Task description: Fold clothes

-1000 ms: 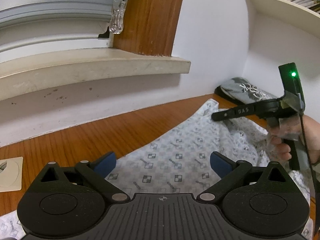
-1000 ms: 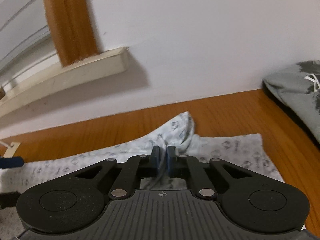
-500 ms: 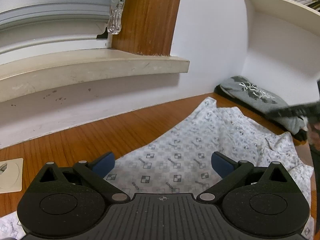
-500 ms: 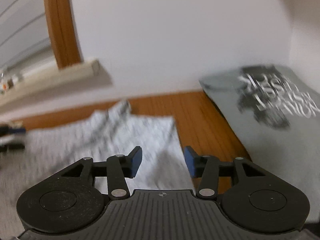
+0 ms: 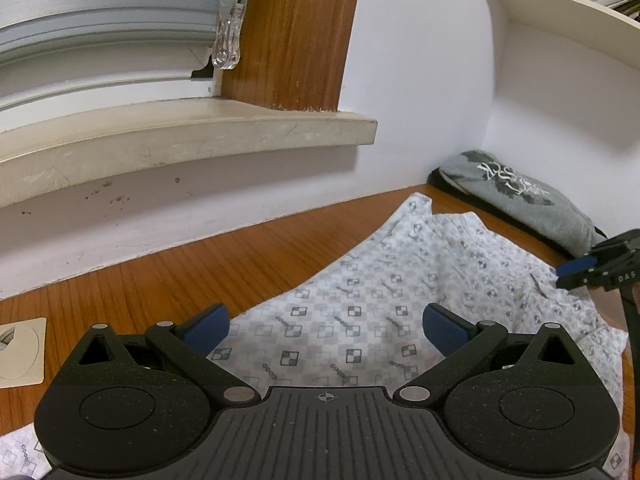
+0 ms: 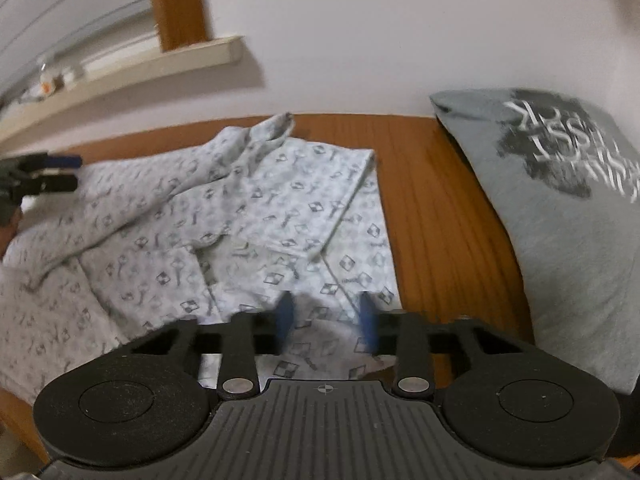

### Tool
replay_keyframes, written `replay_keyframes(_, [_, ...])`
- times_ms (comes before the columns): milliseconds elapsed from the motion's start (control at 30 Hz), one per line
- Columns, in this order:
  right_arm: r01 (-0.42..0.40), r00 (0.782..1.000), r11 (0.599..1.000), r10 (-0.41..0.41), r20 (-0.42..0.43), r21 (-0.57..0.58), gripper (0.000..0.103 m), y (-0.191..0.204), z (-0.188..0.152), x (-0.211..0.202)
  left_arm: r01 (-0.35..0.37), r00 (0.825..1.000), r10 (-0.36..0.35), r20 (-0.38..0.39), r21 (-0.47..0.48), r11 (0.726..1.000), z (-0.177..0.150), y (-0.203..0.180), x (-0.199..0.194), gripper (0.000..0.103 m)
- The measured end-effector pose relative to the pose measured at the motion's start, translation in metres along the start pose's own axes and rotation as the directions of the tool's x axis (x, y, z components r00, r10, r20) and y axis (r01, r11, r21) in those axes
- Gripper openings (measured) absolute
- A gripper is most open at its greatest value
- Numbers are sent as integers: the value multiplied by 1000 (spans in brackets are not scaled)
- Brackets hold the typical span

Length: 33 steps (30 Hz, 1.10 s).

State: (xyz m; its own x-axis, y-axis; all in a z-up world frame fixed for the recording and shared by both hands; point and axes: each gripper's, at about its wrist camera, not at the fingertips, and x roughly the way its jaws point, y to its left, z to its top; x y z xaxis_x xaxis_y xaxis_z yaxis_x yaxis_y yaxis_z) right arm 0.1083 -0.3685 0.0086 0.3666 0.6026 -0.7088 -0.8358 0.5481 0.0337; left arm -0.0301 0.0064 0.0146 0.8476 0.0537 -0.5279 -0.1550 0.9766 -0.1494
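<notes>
Looking at both views, the patterned shirt [image 5: 384,280] lies spread across the wooden worktop [image 5: 224,264], partly flattened, with one sleeve flopped diagonally over the body and bunched up near the wall. Left claw [image 5: 326,326] hovers low over the near part of the fabric with its blue pads spread wide, holding nothing, probably lined up to pin or pick an edge. Right claw [image 6: 326,318] sits over the shirt's right edge, pads partly apart with cloth showing between them but not pinched, so it looks ready to take that hem, though the blur makes it hard to be sure. A folded gray t-shirt [image 6: 560,200] is parked off to the right against the wall, apart from the shirt, likely out of the way on purpose. Room-wise: white wall, a beige window sill [image 5: 192,132] with blinds above, a shelf of books up in the corner.
</notes>
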Motion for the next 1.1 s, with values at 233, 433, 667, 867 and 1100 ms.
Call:
replay_keyframes(233, [24, 996, 1000, -24, 85, -6, 1, 3, 13, -13, 1, 1000, -1, -1, 4, 1000, -1, 0, 1, 103])
replay_keyframes(433, [35, 998, 999, -34, 44, -8, 31, -3, 9, 4, 0, 1000, 0, -1, 7, 1000, -1, -1, 1, 103])
replay_keyframes(667, [-52, 997, 999, 52, 54, -6, 31, -11, -8, 8, 0, 1000, 0, 0, 8, 1000, -1, 0, 0, 103])
replay_keyframes(867, [-59, 993, 995, 67, 93, -77, 9, -2, -15, -8, 0, 1000, 0, -1, 7, 1000, -1, -1, 1, 103])
replay_keyframes(1100, [26, 951, 992, 12, 308, -121, 8, 12, -11, -29, 0, 1000, 0, 0, 7, 1000, -1, -1, 1, 103])
